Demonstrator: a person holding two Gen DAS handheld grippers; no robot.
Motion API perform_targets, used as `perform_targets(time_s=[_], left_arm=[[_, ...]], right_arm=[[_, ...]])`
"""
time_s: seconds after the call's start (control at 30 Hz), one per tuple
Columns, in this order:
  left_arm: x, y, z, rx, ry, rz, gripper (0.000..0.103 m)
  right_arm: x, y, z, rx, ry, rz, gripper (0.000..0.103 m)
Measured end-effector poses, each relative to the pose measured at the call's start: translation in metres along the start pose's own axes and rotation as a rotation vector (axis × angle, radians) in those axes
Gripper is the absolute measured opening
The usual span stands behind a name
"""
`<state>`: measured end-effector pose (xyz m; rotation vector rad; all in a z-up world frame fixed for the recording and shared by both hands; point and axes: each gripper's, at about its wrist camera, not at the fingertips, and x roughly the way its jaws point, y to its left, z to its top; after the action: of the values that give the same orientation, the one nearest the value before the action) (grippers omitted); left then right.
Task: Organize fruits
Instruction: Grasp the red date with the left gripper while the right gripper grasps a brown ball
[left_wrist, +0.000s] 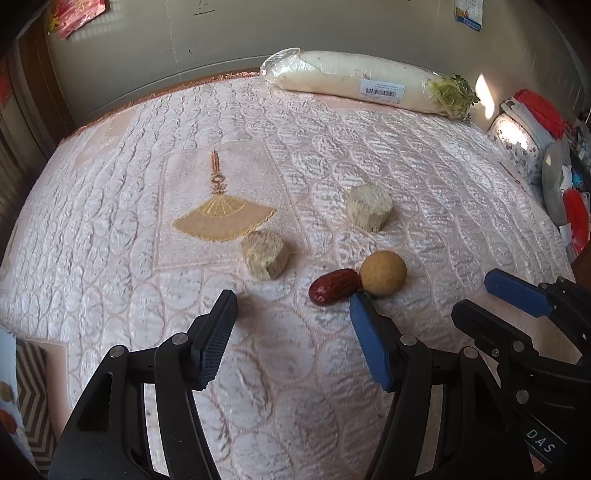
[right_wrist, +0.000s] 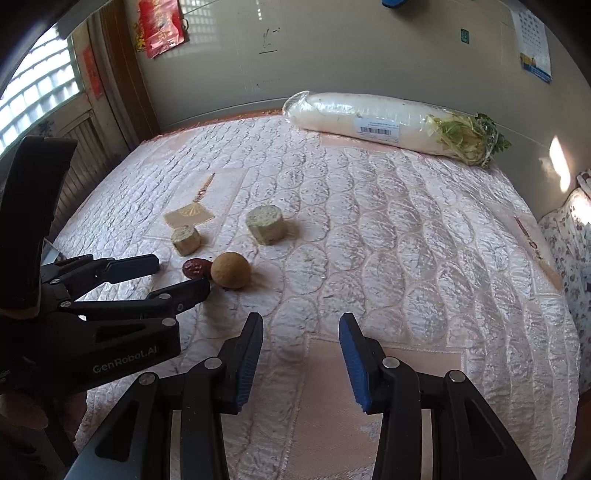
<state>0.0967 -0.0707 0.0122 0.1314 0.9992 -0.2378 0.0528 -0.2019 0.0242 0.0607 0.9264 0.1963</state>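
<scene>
Fruits lie loose on the bed (left_wrist: 424, 155): a red date (left_wrist: 334, 287) touching a round brown fruit (left_wrist: 383, 273). Left gripper (left_wrist: 293, 314) and right gripper (right_wrist: 301, 341) hover released, empty. Judging so, sorting hasn't begun.

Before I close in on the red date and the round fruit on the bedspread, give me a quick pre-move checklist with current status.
1. Left gripper open and empty: ok.
2. Right gripper open and empty: ok.
3. Red date clear to grab alone: not ok, it touches the round fruit.
4. Left gripper lined up on the date: not ok, the date sits just beyond its right finger.
5. The two grippers clear of each other: ok, close but apart.
6. The two beige blocks out of the way: ok.
</scene>
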Motion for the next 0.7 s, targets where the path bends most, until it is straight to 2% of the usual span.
perform_targets(time_s=[0.27, 0.5, 0.57, 0.63, 0.7], left_arm=[[-0.0036, 0.0004, 0.0037, -0.008, -0.024, -0.032, 0.064], [0.0031, -0.0058, 0.0037, 0.025, -0.015, -0.011, 0.064], [0.0023, -0.0058, 0.0024, 0.029, -0.021, -0.016, 0.054], [-0.0002, -0.0061, 0.0017, 0.040, -0.025, -0.027, 0.027], [-0.0019, -0.0059, 0.0006, 0.048, -0.018, -0.039, 0.018]], right_arm=[[-0.0018, -0.0054, 0.0006, 0.017, -0.009, 0.004, 0.041], [-0.0035, -0.0042, 0.0007, 0.017, -0.012, 0.006, 0.041], [-0.0036, -0.0030, 0.0006, 0.016, -0.012, 0.008, 0.041], [-0.0031, -0.0011, 0.0015, 0.013, -0.015, 0.009, 0.041], [-0.0024, 0.0014, 0.0036, 0.007, -0.021, 0.015, 0.041]])
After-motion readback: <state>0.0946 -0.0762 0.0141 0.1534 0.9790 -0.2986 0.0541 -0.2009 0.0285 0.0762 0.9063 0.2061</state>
